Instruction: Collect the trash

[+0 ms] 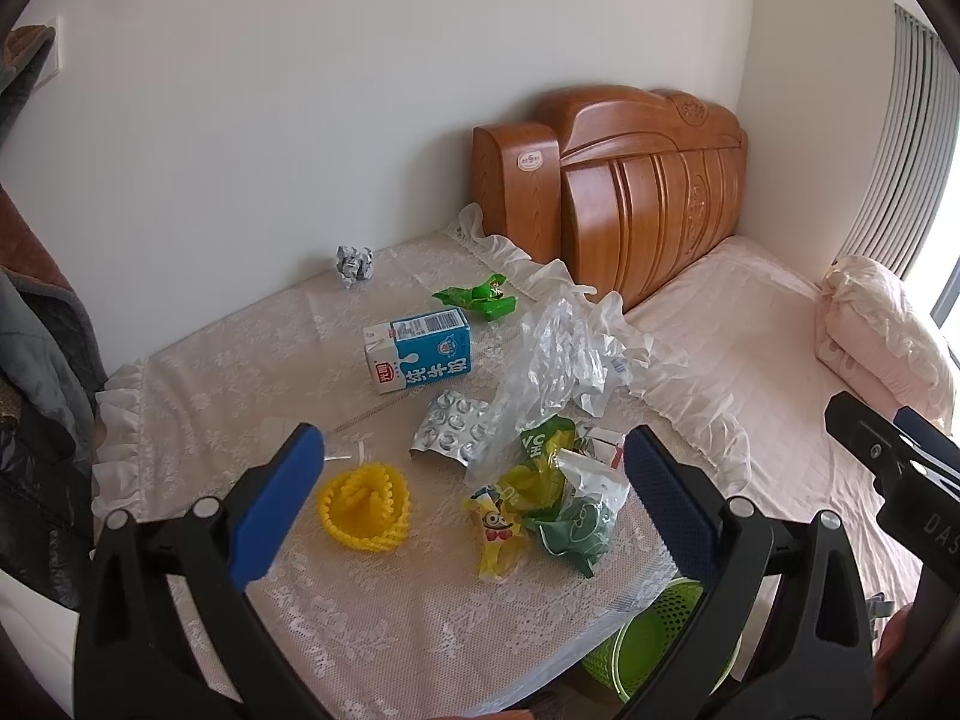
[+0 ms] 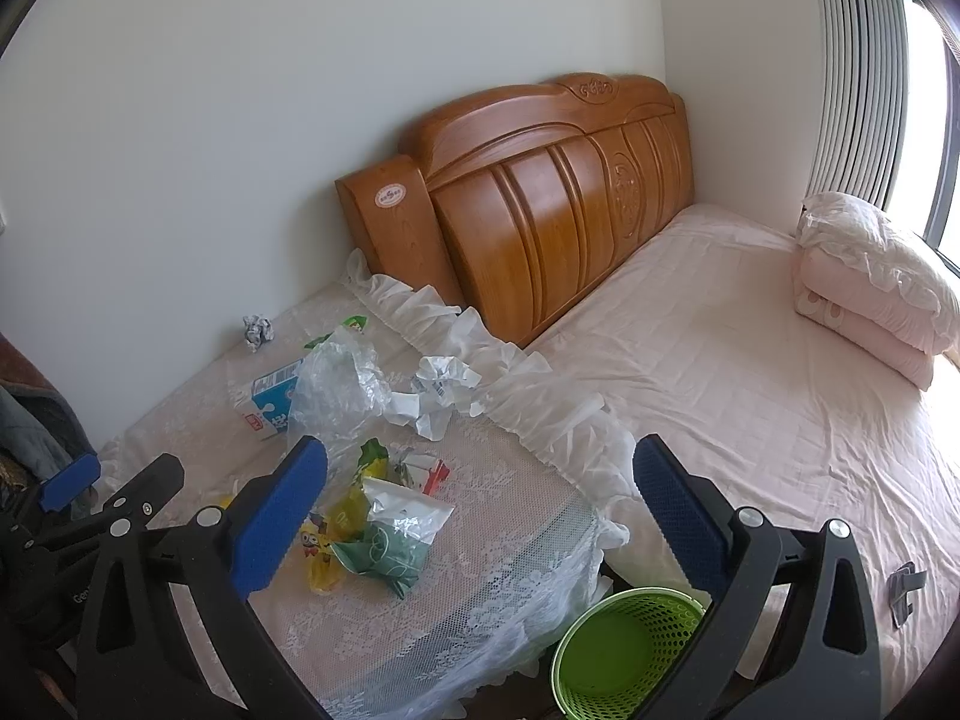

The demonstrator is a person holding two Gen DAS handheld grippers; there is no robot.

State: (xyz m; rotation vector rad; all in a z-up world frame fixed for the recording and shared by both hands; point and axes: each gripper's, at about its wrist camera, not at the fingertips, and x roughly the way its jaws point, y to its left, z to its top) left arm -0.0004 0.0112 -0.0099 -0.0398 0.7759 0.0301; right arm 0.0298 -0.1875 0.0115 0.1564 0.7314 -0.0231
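Note:
Trash lies on a lace-covered table (image 1: 384, 618): a blue milk carton (image 1: 419, 350), a pill blister sheet (image 1: 451, 425), a yellow foam net (image 1: 365, 505), a clear plastic bag (image 1: 549, 354), a green wrapper (image 1: 477, 297), a grey paper ball (image 1: 354, 265) and a pile of yellow and green wrappers (image 1: 543, 504). My left gripper (image 1: 474, 495) is open and empty above the table's near part. My right gripper (image 2: 480, 510) is open and empty above the wrapper pile (image 2: 372, 534). A green mesh bin (image 2: 624, 654) stands below the table's right side.
A bed (image 2: 750, 372) with a pink sheet, a wooden headboard (image 2: 540, 204) and a folded quilt (image 2: 870, 288) fills the right. Crumpled white paper (image 2: 441, 387) lies by the table's frill. Dark clothing (image 1: 42, 360) hangs at the left.

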